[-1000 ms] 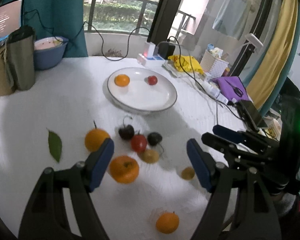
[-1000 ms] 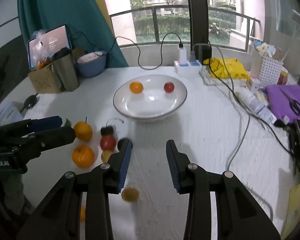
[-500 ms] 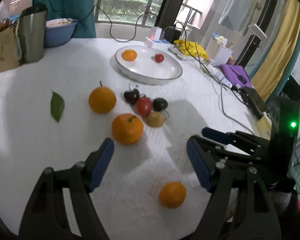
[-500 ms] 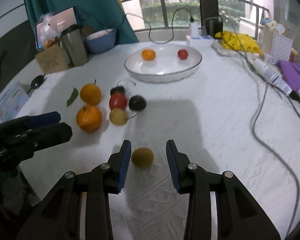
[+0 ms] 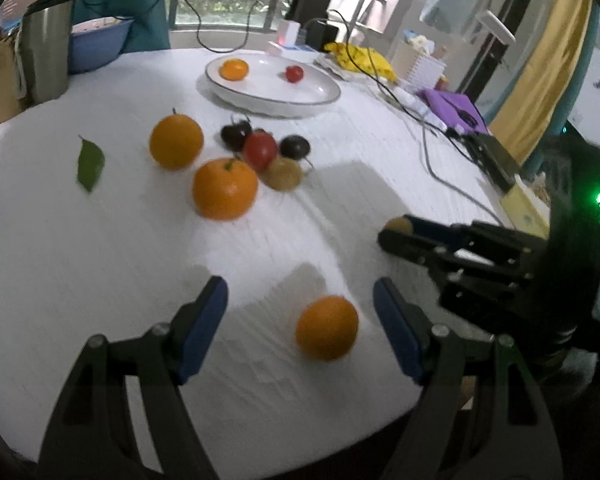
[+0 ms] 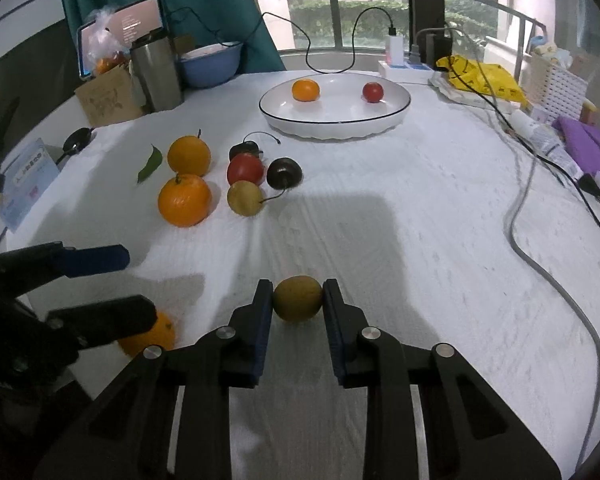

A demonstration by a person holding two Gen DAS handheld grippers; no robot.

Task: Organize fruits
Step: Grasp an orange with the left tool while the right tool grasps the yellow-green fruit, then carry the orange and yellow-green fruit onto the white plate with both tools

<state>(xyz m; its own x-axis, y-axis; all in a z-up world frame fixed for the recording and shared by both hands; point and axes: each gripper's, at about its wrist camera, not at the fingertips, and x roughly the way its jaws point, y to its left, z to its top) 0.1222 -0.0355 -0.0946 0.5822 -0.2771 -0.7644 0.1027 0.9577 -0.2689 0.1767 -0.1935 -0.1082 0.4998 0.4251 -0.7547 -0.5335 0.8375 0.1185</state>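
My right gripper (image 6: 298,285) is closing on a small yellow-green fruit (image 6: 298,300) on the white table, and both pads press its sides. My left gripper (image 5: 298,286) is open, with a small orange (image 5: 327,333) on the table between its fingers, untouched. Farther back lies a cluster: two oranges (image 6: 189,156) (image 6: 184,200), a red tomato (image 6: 245,169), two dark fruits (image 6: 285,173) and a yellow fruit (image 6: 245,198). The white plate (image 6: 340,126) behind holds an orange (image 6: 305,90) and a small red fruit (image 6: 373,92).
A green leaf (image 6: 151,163) lies left of the cluster. A steel tumbler (image 6: 157,72), a blue bowl (image 6: 211,63) and a cardboard box (image 6: 108,96) stand at the back left. A grey cable (image 6: 540,216) runs along the right. The table's front edge is close below both grippers.
Both grippers came down and nearer to the front fruits. The right jaws shut onto the yellow-green fruit. The left gripper, still open, now straddles the small orange.
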